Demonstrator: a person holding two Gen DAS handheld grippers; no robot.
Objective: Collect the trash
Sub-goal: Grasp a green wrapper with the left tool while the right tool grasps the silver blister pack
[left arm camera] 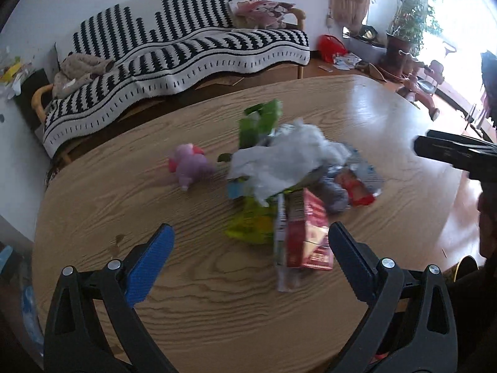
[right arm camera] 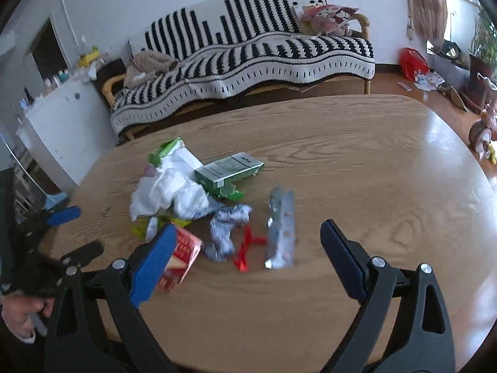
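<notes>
A heap of trash lies mid-table. In the left wrist view: a crumpled white bag [left arm camera: 285, 158], a green box [left arm camera: 259, 122], a red carton [left arm camera: 307, 236], a yellow-green wrapper [left arm camera: 248, 223]. In the right wrist view: the white bag [right arm camera: 170, 192], a green box [right arm camera: 230, 169], the red carton [right arm camera: 181, 256], a crumpled silver wrapper [right arm camera: 226, 230], a red plastic piece [right arm camera: 247, 245], a silver blister strip [right arm camera: 281, 230]. My left gripper [left arm camera: 250, 248] is open, just short of the red carton. My right gripper [right arm camera: 245, 244] is open above the silver wrapper and red piece.
A small pink plush toy [left arm camera: 189, 166] lies left of the heap on the wooden table [left arm camera: 217, 304]. A striped sofa [right arm camera: 248, 49] stands beyond the table. A white cabinet [right arm camera: 62, 121] is at the left, a tricycle [right arm camera: 481, 124] at the right.
</notes>
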